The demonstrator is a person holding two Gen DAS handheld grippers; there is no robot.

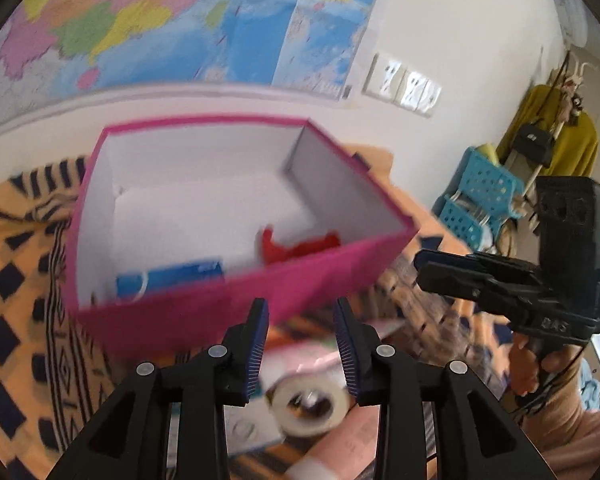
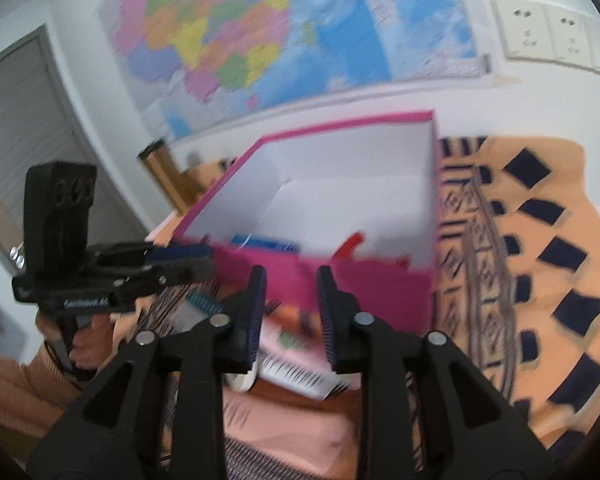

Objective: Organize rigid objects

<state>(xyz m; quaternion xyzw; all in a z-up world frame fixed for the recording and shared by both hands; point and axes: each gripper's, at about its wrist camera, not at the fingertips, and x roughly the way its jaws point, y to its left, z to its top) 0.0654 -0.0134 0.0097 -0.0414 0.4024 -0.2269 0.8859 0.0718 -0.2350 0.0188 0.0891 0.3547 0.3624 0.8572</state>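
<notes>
Orange cloth (image 2: 548,216) with dark diamonds covers the tabletop below a wall map (image 1: 148,20) and sockets (image 2: 548,32), and on it stands an open pink box (image 1: 204,312) holding a blue item (image 1: 172,280) and a red item (image 1: 300,246). Just before the box, the left claw (image 1: 302,344) hangs part open and empty, with a tape roll (image 1: 308,408) lying below its gap. The right claw (image 2: 292,312) is likewise part open and empty over a white card (image 2: 296,372) lying near the box's front wall.
</notes>
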